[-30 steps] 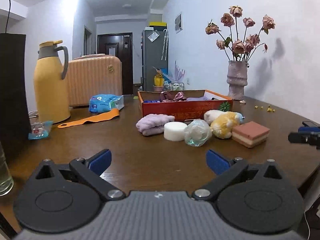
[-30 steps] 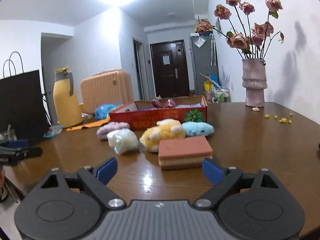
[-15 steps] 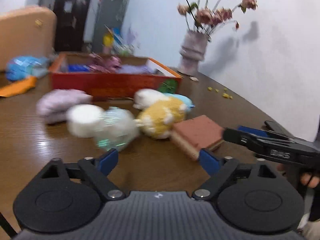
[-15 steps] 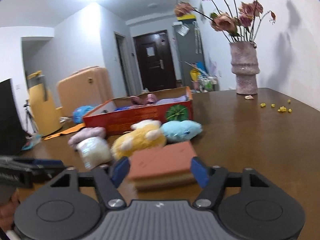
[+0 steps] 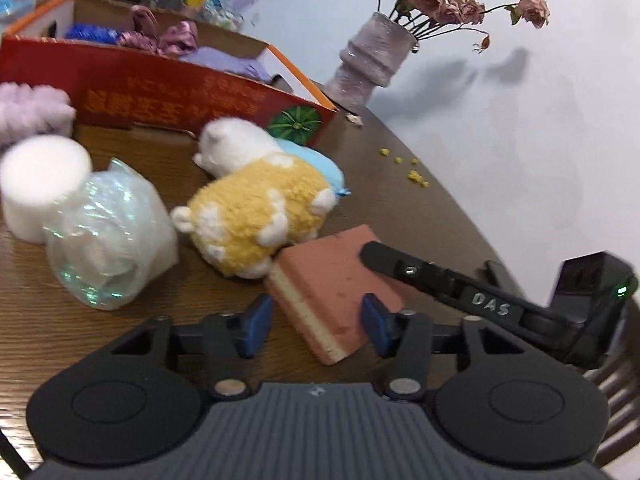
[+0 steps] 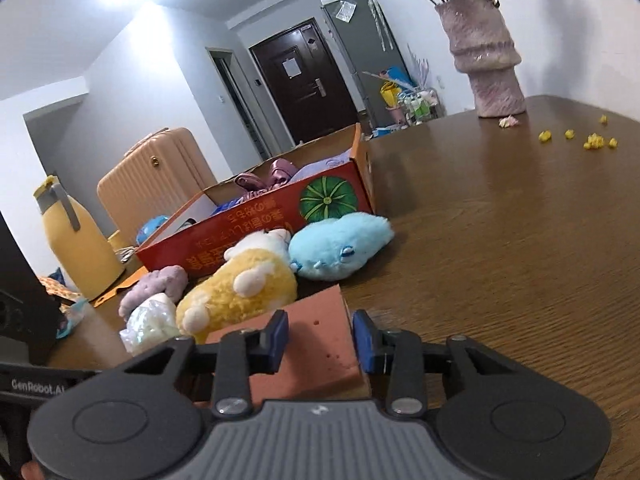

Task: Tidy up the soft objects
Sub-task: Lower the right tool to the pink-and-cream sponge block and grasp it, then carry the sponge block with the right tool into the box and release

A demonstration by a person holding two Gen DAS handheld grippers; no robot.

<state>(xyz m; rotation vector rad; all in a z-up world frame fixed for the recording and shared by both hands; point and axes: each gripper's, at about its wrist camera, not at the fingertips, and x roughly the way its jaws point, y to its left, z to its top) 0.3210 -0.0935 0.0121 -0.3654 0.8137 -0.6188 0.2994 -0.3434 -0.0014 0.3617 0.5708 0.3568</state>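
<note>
Flat pink sponge [image 5: 336, 280] beside yellow plush [image 5: 256, 216]

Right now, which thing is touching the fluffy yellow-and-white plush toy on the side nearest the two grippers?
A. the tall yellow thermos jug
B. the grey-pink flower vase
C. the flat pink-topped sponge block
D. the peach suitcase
C: the flat pink-topped sponge block lies right against the fluffy yellow-and-white plush toy on the brown wooden table, while the other things stand far behind.
</note>
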